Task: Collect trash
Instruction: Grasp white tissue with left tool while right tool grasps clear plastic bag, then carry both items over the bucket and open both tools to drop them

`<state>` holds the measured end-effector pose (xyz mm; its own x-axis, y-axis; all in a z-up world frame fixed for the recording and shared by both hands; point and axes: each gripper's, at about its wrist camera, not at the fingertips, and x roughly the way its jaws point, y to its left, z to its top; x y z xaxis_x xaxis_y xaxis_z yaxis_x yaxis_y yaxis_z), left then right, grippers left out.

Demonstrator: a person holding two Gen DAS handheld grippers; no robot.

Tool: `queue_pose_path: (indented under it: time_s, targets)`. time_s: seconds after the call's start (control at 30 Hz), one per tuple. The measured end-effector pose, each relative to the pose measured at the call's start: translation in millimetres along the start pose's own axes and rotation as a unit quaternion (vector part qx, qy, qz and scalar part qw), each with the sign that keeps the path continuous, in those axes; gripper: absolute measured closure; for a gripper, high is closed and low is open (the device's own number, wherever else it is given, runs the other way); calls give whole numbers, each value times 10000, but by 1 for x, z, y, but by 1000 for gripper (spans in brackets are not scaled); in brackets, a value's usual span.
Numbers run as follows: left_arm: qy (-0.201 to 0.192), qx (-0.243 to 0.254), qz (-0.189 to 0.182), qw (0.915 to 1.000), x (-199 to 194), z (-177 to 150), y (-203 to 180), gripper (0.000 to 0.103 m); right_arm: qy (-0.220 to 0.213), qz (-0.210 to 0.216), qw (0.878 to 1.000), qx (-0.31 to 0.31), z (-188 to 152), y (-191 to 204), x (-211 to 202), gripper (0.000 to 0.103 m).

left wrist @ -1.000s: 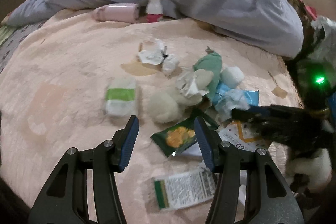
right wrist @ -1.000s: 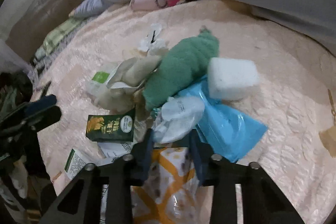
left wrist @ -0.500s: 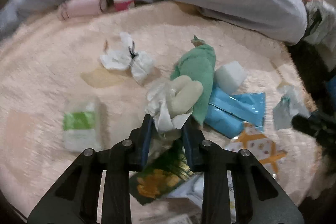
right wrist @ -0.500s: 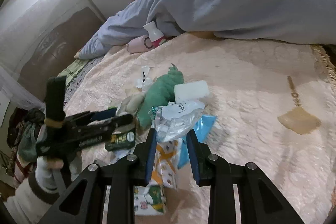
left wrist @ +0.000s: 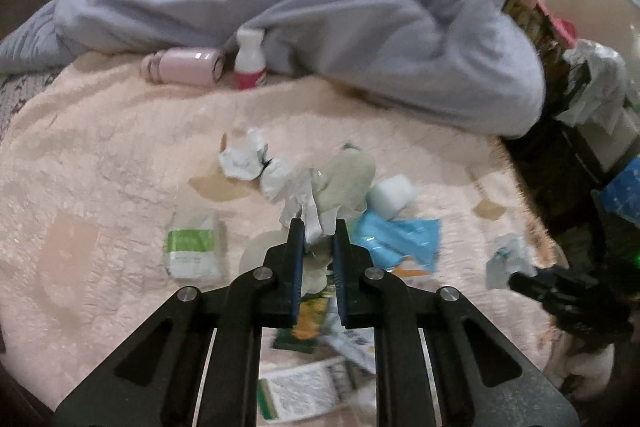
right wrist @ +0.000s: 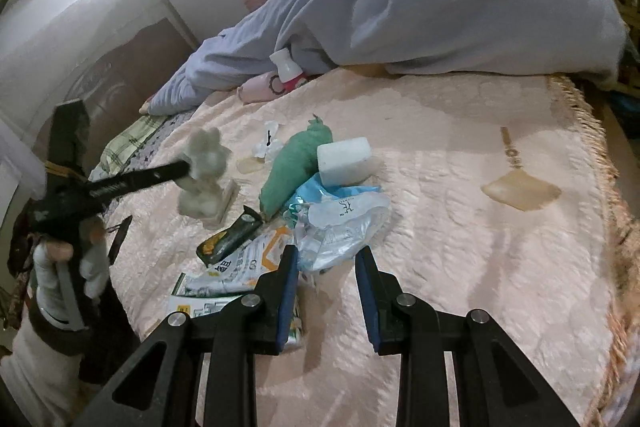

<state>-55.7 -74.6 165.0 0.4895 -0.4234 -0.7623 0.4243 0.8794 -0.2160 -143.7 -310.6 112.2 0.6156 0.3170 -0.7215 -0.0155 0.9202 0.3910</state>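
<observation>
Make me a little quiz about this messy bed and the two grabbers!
1. True or false: the pink bottle lies on its side beside the upright white bottle.
2. What is the right gripper clamped on? A: a green cloth. B: a clear plastic bag. C: a white foam block.
3. Which gripper grips the whitish crumpled wad?

Key: 1 true. 2 B. 3 the left gripper; its jaws have just closed on the wad.
</observation>
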Motion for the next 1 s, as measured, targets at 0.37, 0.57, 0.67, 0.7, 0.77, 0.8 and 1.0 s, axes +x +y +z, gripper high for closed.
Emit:
queue_pose_path:
  time_s: [0.37, 0.57, 0.67, 0.7, 0.77, 0.8, 1.0]
  targets:
    - [-86, 550, -507, 9972, -18, -10, -97, 92, -251, -354, 9990, 112, -20, -28, -54, 75]
    - [18, 889, -861, 9923, -12, -20, -162, 92, -390, -663, 9969, 185, -36, -54, -92, 75]
    - [95, 1066, -1050, 9887, -7, -27, -195, 92, -416, -852, 9951, 267, -46, -73, -109, 75]
    - [112, 1101, -1097, 9878, -6, -28, -203, 92, -424, -907, 9945, 301, -48, -79, -114, 75]
    - [177, 1204, -1254, 9846, 0, -33, -229, 92, -459, -1047, 9926, 403, -56, -95, -129, 75]
    - [197, 1232, -1296, 9837, 2, -34, -237, 92, -471, -1097, 9919, 440, -59, -102, -136, 75]
    - [451, 1506, -1649, 9737, 23, -51, -306, 92, -471, -1614, 9835, 674, -81, -151, -178, 75]
